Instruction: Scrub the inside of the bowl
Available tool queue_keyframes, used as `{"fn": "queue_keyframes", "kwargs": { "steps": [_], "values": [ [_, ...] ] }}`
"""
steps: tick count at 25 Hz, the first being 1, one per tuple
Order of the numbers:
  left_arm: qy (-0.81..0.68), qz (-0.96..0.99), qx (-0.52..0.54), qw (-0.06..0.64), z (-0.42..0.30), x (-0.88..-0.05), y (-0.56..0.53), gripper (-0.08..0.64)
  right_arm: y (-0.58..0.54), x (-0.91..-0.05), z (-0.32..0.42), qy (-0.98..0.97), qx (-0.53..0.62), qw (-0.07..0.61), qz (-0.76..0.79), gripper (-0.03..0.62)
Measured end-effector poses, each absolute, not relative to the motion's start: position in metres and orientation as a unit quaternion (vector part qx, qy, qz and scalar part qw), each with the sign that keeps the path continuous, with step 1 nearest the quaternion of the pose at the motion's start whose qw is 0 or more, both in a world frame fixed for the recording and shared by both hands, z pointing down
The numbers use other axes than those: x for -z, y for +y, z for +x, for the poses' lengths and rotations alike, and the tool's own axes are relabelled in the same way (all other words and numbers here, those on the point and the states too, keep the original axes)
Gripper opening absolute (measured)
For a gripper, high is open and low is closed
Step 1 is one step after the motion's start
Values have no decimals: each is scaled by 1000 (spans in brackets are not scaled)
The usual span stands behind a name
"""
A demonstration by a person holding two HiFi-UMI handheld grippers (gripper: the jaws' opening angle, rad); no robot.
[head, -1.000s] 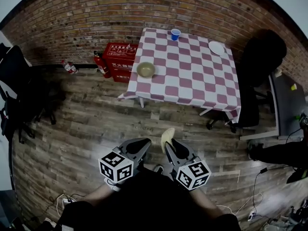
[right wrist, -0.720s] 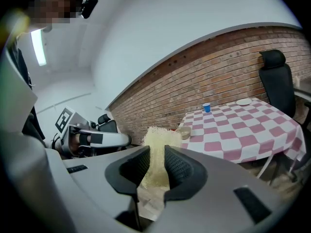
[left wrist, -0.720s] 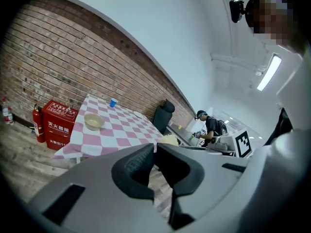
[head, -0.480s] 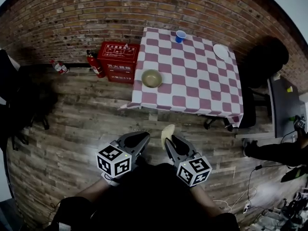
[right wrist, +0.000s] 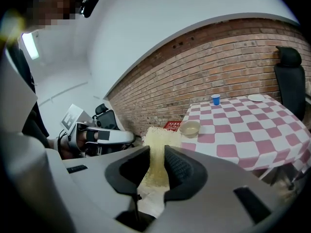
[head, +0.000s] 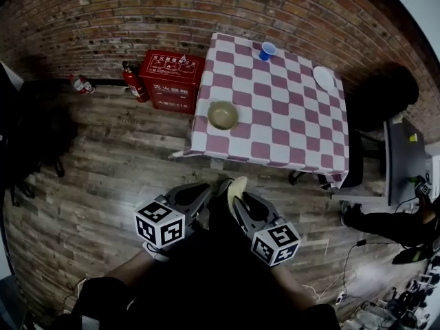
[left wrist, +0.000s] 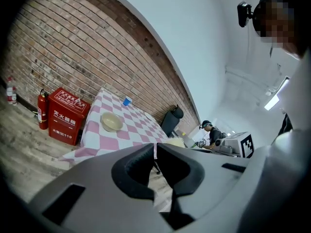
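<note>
- The left hand-held gripper (head: 204,194), at the lower middle of the head view, is clenched on nothing: in the left gripper view its jaw tips meet with only a thin seam between them (left wrist: 155,148).
- Just beside it, to the right in the head view, the right hand-held gripper (head: 240,199) grasps a pale yellow scrubbing sponge (head: 237,185). The right gripper view shows both jaws pressed against the sponge's sides (right wrist: 156,154), with its coarse upper end sticking out above the tips.
- Both grippers hang over the wooden plank floor (head: 117,163), well apart from the bench.
- The bench (head: 289,126), under a maroon-and-white checked cloth, stands in the upper middle of the head view, against the brick wall (head: 137,12).
- The bowl (head: 223,115), beige and upright, sits on the bench's near left part, close to the cloth's edge. It shows left of centre in the left gripper view (left wrist: 111,122) and just beyond the sponge in the right gripper view (right wrist: 189,128). Nothing touches it.
- A blue cup (head: 268,50) stands at the bench's far edge, near the wall.
- A white plate (head: 323,78) lies at the far right corner.
- Left of the bench, against the wall, sit a red box (head: 172,81) and a red fire extinguisher (head: 134,82).
- A black office chair (head: 385,95) stands at the bench's right side.
</note>
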State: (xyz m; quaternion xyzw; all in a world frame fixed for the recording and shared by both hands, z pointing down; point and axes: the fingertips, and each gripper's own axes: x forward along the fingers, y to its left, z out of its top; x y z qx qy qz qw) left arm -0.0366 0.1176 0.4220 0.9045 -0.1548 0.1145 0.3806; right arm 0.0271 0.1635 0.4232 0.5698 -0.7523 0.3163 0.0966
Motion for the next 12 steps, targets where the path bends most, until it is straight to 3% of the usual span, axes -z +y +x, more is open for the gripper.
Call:
{"fn": "queue_keyframes", "kwargs": {
  "steps": [12],
  "values": [
    [-257,891,-100,362,-17,-417,17,29,63,-417,76,-792,-306,88,520,103]
  ]
}}
